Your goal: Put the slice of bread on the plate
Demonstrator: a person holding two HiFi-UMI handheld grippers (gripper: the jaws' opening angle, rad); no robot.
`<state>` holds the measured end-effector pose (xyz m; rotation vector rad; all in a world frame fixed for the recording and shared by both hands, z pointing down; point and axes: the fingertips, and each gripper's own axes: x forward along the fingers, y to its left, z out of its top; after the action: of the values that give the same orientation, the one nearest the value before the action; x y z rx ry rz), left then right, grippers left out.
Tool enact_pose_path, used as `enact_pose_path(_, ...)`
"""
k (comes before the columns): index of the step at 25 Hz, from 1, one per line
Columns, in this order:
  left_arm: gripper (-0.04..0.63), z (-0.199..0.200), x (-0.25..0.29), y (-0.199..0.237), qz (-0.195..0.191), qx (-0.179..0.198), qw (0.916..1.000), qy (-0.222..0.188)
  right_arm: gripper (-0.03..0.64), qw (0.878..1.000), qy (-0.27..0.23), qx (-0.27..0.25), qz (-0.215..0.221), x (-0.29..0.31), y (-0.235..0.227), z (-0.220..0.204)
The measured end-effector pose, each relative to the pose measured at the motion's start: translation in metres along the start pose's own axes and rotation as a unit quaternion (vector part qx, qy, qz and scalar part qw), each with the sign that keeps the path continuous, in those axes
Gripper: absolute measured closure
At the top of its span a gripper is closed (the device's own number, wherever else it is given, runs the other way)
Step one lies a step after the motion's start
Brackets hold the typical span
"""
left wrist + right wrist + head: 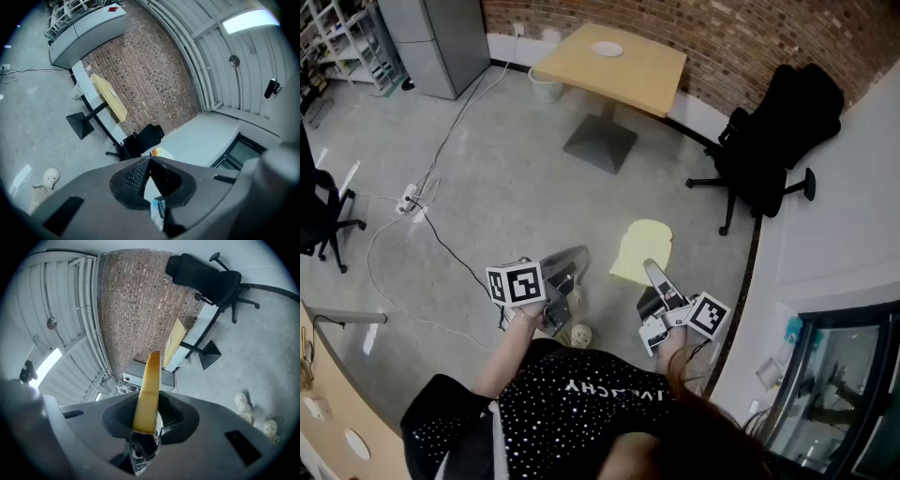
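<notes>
Concrete floor point(487, 187); plate point(607, 49) on worktop point(647, 80) at 12 o'clock, far off. Right tongs point(653, 272) pinch bread point(642, 246) edge; left tongs point(574, 258) clenched, empty. Risk: bread may slip mid-carry.

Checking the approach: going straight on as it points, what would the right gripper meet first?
Way looks free past its held bread slice; then probably the yellow table, though depth is unclear.

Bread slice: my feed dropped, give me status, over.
Right gripper shut on bread slice, held aloft. Left gripper shut, empty. Plate on far table, nothing blocking.
</notes>
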<state>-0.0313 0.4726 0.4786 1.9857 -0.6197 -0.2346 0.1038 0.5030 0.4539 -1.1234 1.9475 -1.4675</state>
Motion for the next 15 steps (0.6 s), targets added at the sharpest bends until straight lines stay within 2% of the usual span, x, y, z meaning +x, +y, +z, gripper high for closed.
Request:
enact_pose_path(6,0.584,0.050,0.042,0.038,0.004,-0.005,1.0000,0.008,0.518,1.000,-0.005,0.000,-0.008,0.057,-0.015,0.041)
enact_pose_path(11,0.584,0.132,0.096,0.055,-0.010,0.014,0.9998,0.003,0.518,1.000,-0.011,-0.015,0.001,0.128,-0.010,0.110)
enact_pose_path(15,0.584,0.196,0.123,0.068,-0.020,0.012,0.9997,-0.011,0.518,1.000,-0.014,-0.020,0.016,0.183,0.003,0.147)
